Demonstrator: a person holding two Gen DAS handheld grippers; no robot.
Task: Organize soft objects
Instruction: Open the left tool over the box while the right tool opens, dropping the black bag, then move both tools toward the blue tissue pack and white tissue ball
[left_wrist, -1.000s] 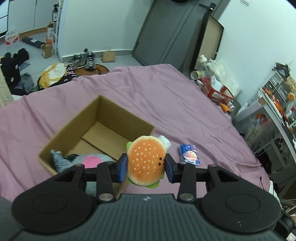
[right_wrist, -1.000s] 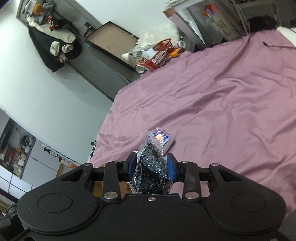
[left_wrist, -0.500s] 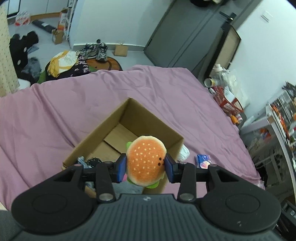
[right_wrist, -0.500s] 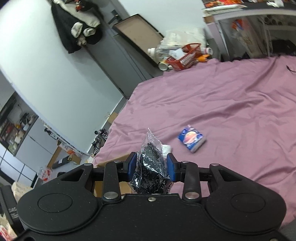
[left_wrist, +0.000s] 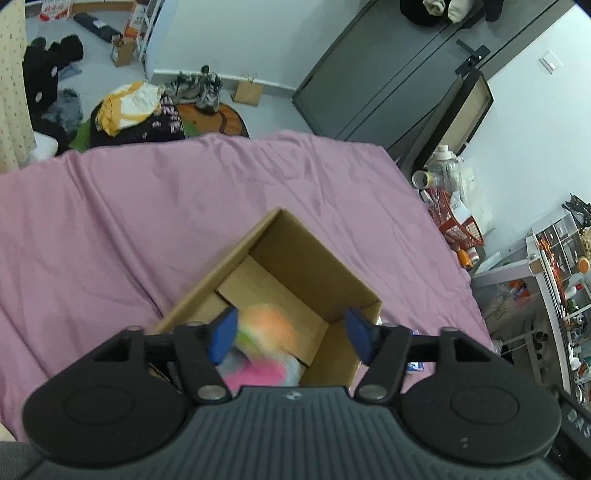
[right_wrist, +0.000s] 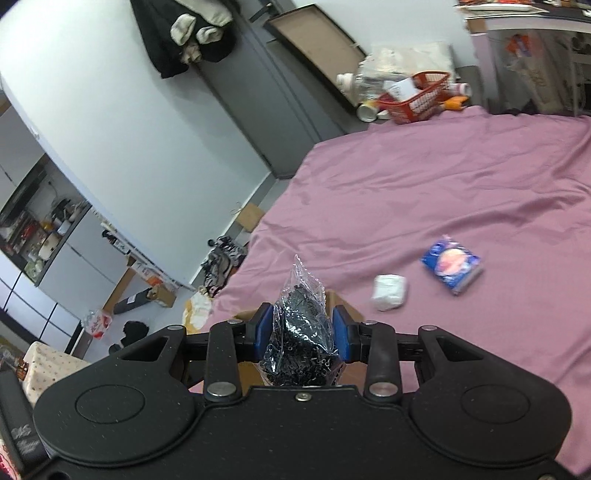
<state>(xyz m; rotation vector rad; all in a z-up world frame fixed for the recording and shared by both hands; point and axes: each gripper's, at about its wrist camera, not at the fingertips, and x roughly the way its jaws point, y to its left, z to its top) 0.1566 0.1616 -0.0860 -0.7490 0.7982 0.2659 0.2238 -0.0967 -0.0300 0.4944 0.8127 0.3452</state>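
The left gripper (left_wrist: 290, 338) has just been opening, its jaws now wide apart over the cardboard box (left_wrist: 317, 273), and the burger plush (left_wrist: 271, 326), a motion-blurred orange shape whose axis cannot be read, sits low centre of the frame between the pads, apparently touching neither. The right gripper (right_wrist: 301, 338) clamps a clear bag of black pieces (right_wrist: 301, 332), long axis upright, its crimped top pointing toward the top of the frame.

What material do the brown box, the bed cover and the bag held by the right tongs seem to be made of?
Box: corrugated cardboard by its look, matte brown, with folded bottom flaps.
Bed cover: woven fabric, mauve with a slight sheen; soft creases run across it.
Bag: thin clear plastic film, glossy and crinkled, with a sealed top edge. Its contents are small, dark and shiny; their material is unclear.
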